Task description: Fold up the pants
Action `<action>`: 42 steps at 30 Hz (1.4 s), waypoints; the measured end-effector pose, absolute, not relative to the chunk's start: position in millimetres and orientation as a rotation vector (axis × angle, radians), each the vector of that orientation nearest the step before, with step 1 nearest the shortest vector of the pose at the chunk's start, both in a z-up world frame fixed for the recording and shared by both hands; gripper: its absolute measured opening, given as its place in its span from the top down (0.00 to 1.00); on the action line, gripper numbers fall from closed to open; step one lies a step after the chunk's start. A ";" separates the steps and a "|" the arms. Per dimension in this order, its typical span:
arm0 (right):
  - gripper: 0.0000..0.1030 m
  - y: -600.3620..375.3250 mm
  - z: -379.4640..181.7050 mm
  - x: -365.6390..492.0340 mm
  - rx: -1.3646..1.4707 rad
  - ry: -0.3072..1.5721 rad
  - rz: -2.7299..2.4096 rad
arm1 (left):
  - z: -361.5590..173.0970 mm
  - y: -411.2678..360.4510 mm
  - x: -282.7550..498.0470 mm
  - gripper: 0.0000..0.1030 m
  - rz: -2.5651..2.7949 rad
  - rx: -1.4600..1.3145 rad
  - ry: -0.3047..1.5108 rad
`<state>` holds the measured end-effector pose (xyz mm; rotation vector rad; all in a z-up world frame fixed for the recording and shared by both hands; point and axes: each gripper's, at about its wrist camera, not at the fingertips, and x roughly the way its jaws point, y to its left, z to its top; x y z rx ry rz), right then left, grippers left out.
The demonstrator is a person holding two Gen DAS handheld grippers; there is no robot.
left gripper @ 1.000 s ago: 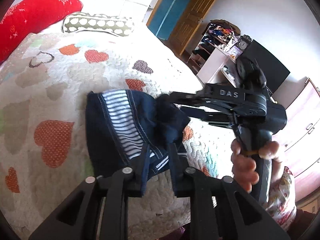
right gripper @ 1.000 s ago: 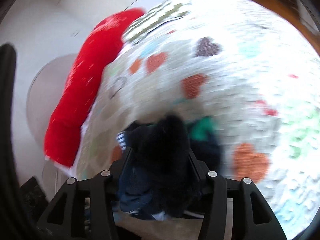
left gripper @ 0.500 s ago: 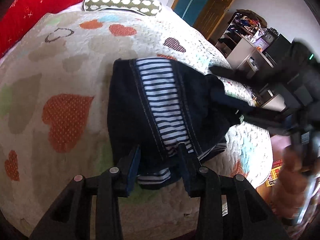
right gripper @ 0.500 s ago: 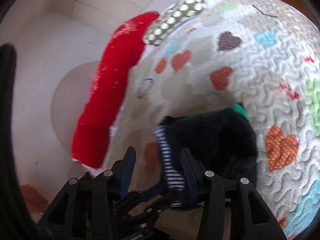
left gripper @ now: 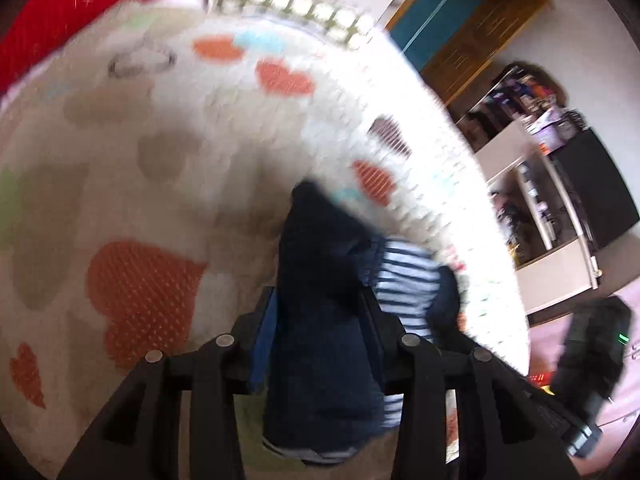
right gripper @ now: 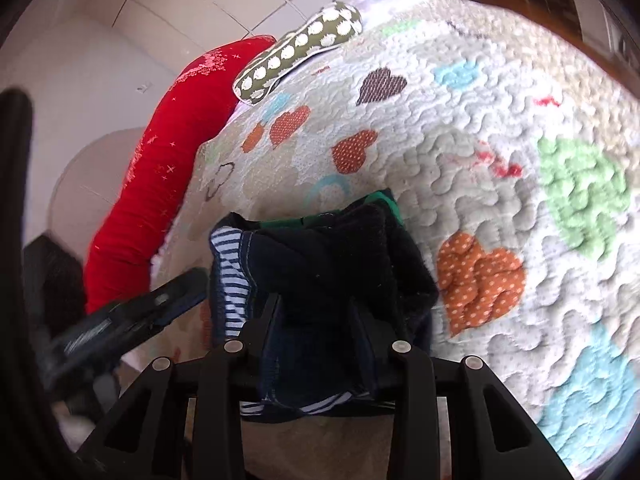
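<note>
So the dark navy fabric pants with the blue-and-white striped panel (right gripper: 320, 272) are bunched up in a thick wad at the near edge of the bed, sitting on the white quilted bedspread with the coloured heart patches (right gripper: 500, 120). A bit of green fabric pokes out at the far side of the bundle.

In the right wrist view the right black two-finger gripper (right gripper: 316, 320) has the wad jammed right between its fingers. The navy cloth fills the whole gap and spills out both above the fingertips and down below them, so it's clamped on the pants. The striped part sits just to the left of that grip.

Same deal on the other side: the left black two-finger gripper (left gripper: 318, 312) is closed on a thick fold of the pants (left gripper: 320, 300), with cloth running up past the tips onto the quilt (left gripper: 160, 160) and hanging below too. The stripes are just right of its fingers. That view is pretty motion-blurred, though.

Farther out, a long red cushion (right gripper: 160, 184) lies along the far edge of the bed, and an olive pillow with white dots (right gripper: 300, 48) is right beside it. Off the bed in the left view there's a wooden door with a teal panel (left gripper: 452, 32) and cluttered white shelves (left gripper: 536, 184).
</note>
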<state>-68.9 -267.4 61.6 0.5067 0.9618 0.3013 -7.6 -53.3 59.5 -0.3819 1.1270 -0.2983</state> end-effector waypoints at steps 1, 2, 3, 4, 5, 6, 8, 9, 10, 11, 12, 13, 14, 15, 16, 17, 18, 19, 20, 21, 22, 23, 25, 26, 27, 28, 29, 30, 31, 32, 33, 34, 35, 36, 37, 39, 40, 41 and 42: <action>0.66 -267.7 61.0 -69.4 0.489 0.956 0.291 | 51.3 -55.1 -5.9 0.62 -0.297 -0.383 1.151; 0.66 -268.7 60.0 -69.3 0.478 0.953 0.280 | 47.3 -56.2 -6.3 0.62 -0.299 -0.385 1.159; 0.66 -270.5 60.2 -69.7 0.473 0.948 0.267 | 45.4 -56.2 -8.7 0.62 -0.302 -0.389 1.156; 0.66 -271.4 61.4 -69.8 0.468 0.940 0.250 | 46.3 -55.4 -11.6 0.62 -0.305 -0.392 1.147; 0.65 -274.2 64.6 -72.2 0.457 0.926 0.222 | 50.2 -53.8 -15.1 0.62 -0.310 -0.390 1.135; 0.64 -276.5 67.2 -74.1 0.448 0.916 0.199 | 53.7 -51.9 -18.0 0.62 -0.311 -0.388 1.126; 0.49 -282.8 71.8 -78.4 0.427 0.903 0.133 | 61.7 -47.3 -24.0 0.62 -0.298 -0.379 1.100; 0.49 -285.7 73.0 -80.8 0.430 0.894 0.123 | 67.6 -45.0 -28.5 0.62 -0.290 -0.370 1.080; 0.49 -288.6 74.0 -83.9 0.435 0.893 0.118 | 71.8 -43.2 -32.0 0.62 -0.284 -0.365 1.065; 0.49 -290.3 74.6 -87.1 0.431 0.896 0.104 | 78.3 -41.0 -38.0 0.62 -0.276 -0.356 1.042; 0.49 -290.3 74.9 -88.4 0.419 0.901 0.090 | 83.6 -39.0 -43.4 0.62 -0.268 -0.345 1.021; 0.49 -288.8 76.5 -89.5 0.396 0.906 0.073 | 89.2 -37.8 -49.7 0.62 -0.256 -0.329 0.998; 0.49 -286.9 77.9 -91.7 0.374 0.908 0.060 | 95.7 -37.5 -57.3 0.61 -0.243 -0.305 0.969; 0.49 -283.7 79.6 -94.3 0.345 0.908 0.046 | 100.8 -37.4 -63.4 0.61 -0.230 -0.282 0.943; 0.49 -280.3 81.1 -96.4 0.319 0.909 0.033 | 106.9 -37.4 -70.3 0.61 -0.216 -0.257 0.916; 0.49 -276.6 83.5 -99.1 0.293 0.909 0.022 | 115.0 -37.7 -80.0 0.60 -0.193 -0.225 0.875; 0.49 -273.0 85.4 -100.9 0.274 0.906 0.016 | 120.9 -37.0 -87.0 0.58 -0.174 -0.203 0.844; 0.49 -269.8 88.3 -103.6 0.256 0.902 0.013 | 127.8 -35.9 -94.4 0.53 -0.152 -0.182 0.810; 0.49 -266.1 90.8 -105.9 0.240 0.896 0.009 | 134.7 -34.5 -102.1 0.45 -0.120 -0.161 0.772; 0.49 -262.7 94.4 -109.1 0.219 0.888 0.003 | 141.9 -33.0 -110.2 0.40 -0.078 -0.139 0.730; 0.49 -259.5 98.0 -112.4 0.199 0.879 -0.004 | 147.0 -30.9 -116.6 0.31 -0.049 -0.125 0.700; 0.47 -256.9 102.0 -116.6 0.178 0.868 -0.012 | 154.7 -28.5 -126.0 0.22 -0.005 -0.109 0.649; 0.46 -250.8 108.3 -123.1 0.145 0.849 -0.023 | 166.1 -23.7 -140.7 0.12 0.053 -0.093 0.579; 0.45 -247.8 111.4 -126.9 0.125 0.839 -0.030 | 173.3 -20.7 -149.6 0.09 0.082 -0.091 0.545; 0.45 -244.9 114.0 -129.2 0.114 0.832 -0.034 | 177.0 -18.1 -154.6 0.08 0.091 -0.091 0.531; 0.45 -243.0 117.0 -133.5 0.103 0.824 -0.036 | 180.9 -16.6 -159.3 0.05 0.101 -0.091 0.519; 0.44 -241.4 119.1 -136.8 0.097 0.818 -0.037 | 184.1 -15.3 -163.6 0.03 0.110 -0.090 0.515; 0.44 -240.1 121.9 -141.3 0.091 0.812 -0.038 | 186.1 -14.3 -166.9 0.03 0.113 -0.091 0.516; 0.43 -238.7 123.7 -144.9 0.086 0.808 -0.042 | 187.5 -13.2 -169.9 0.03 0.111 -0.093 0.516; 0.43 -237.3 126.5 -149.2 0.076 0.800 -0.049 | 189.1 -12.7 -173.6 0.03 0.109 -0.095 0.513; 0.42 -235.3 128.9 -151.7 0.062 0.793 -0.054 | 188.8 -13.9 -175.4 0.03 0.104 -0.093 0.513; 0.40 -233.8 130.6 -153.9 0.046 0.786 -0.059 | 188.6 -14.8 -176.8 0.03 0.096 -0.091 0.515; 0.38 -231.2 132.3 -155.9 0.024 0.778 -0.066 | 187.3 -15.0 -177.9 0.03 0.093 -0.088 0.518; 0.38 -229.0 133.5 -157.0 -0.001 0.769 -0.075 | 185.8 -15.7 -178.1 0.03 0.093 -0.085 0.523; 0.38 -227.6 133.9 -157.0 -0.018 0.762 -0.083 | 182.7 -16.6 -175.1 0.03 0.089 -0.082 0.536; 0.38 -225.0 132.6 -156.3 -0.041 0.758 -0.091 | 177.8 -19.1 -174.6 0.03 0.084 -0.082 0.565; 0.37 -224.7 131.3 -156.0 -0.045 0.761 -0.091 | 175.2 -19.6 -173.9 0.03 0.084 -0.083 0.579; 0.37 -224.9 130.0 -155.6 -0.045 0.766 -0.091 | 171.9 -20.6 -172.6 0.03 0.082 -0.081 0.592; 0.37 -225.4 128.8 -154.9 -0.043 0.769 -0.092 | 168.8 -21.9 -171.8 0.03 0.078 -0.078 0.602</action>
